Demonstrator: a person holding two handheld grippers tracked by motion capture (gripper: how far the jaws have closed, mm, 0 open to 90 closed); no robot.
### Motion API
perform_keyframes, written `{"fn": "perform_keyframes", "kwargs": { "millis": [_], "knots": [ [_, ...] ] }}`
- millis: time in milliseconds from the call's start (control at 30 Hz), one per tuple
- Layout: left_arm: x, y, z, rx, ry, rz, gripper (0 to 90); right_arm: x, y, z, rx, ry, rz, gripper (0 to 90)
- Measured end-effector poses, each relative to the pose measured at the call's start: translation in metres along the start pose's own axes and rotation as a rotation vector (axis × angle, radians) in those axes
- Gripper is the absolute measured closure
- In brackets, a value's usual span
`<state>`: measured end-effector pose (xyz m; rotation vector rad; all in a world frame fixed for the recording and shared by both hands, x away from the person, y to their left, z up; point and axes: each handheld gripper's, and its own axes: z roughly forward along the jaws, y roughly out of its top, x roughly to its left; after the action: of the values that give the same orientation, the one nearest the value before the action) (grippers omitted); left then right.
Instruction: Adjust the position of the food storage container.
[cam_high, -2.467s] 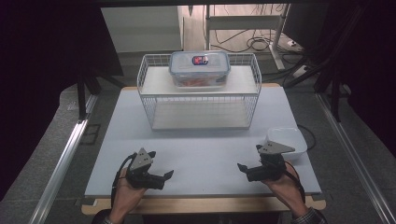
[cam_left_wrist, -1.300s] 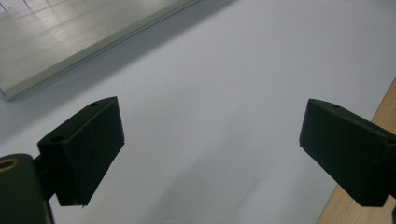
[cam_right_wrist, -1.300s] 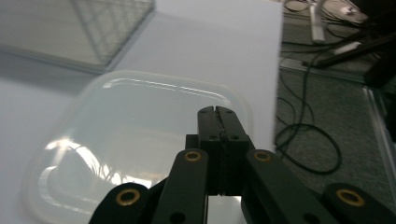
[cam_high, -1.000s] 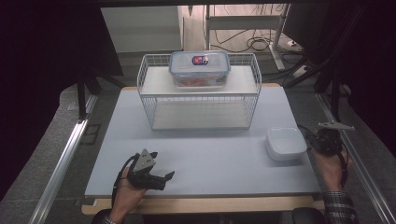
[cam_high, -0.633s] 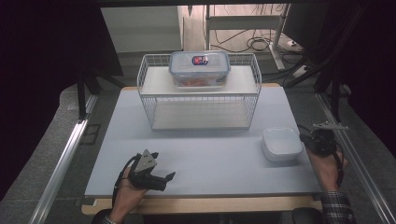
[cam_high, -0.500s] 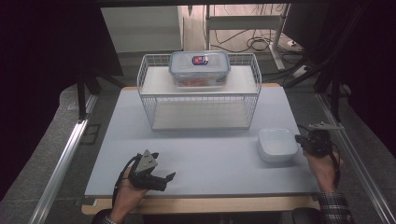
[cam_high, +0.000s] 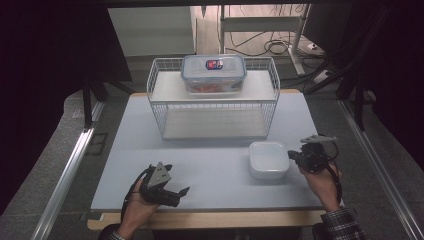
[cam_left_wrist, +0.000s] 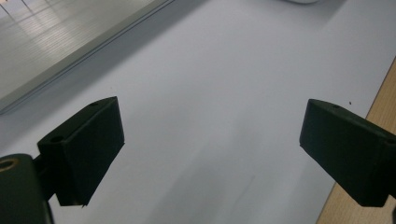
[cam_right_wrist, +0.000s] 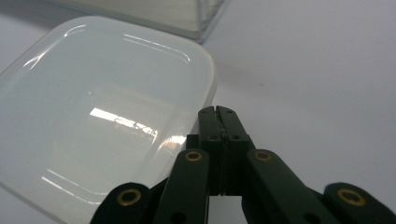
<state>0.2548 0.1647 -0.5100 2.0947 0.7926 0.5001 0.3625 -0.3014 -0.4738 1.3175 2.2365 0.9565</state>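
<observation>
While clenched empty, right tool (cam_right_wrist: 219, 112) hides white container's (cam_right_wrist: 93, 112) near rim, left tool (cam_left_wrist: 210, 144) released.

Two containers (cam_high: 269, 159), one wire rack (cam_high: 213, 102).

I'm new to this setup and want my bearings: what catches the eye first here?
A white wire rack stands at the far middle of the table, with a lidded box on its top shelf. Nearer, at the right, a shallow white tub sits on the table with the right gripper, jaws shut, right at its edge. The left gripper rests near the front edge, jaws wide open.
</observation>
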Motion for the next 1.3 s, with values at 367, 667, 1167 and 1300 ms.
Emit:
{"fn": "perform_keyframes", "kwargs": {
  "millis": [367, 667, 1167, 1300],
  "knots": [
    [0.001, -0.001, 0.001, 0.004, -0.019, -0.007, 5.8, 0.040, 0.006, 0.012, 0.007, 0.100, -0.047, 89.4],
    [0.002, -0.001, 0.002, 0.018, -0.027, -0.017, 6.1, 0.075, 0.014, 0.026, -0.002, 0.165, -0.097, 89.2],
    [0.003, 0.000, 0.004, 0.052, -0.068, -0.063, 6.8, 0.117, 0.027, 0.042, -0.007, 0.202, -0.190, 86.5],
    [0.004, -0.002, 0.004, 0.044, -0.063, -0.059, 6.5, 0.113, 0.026, 0.035, -0.028, 0.177, -0.210, 80.0]
  ]
}}
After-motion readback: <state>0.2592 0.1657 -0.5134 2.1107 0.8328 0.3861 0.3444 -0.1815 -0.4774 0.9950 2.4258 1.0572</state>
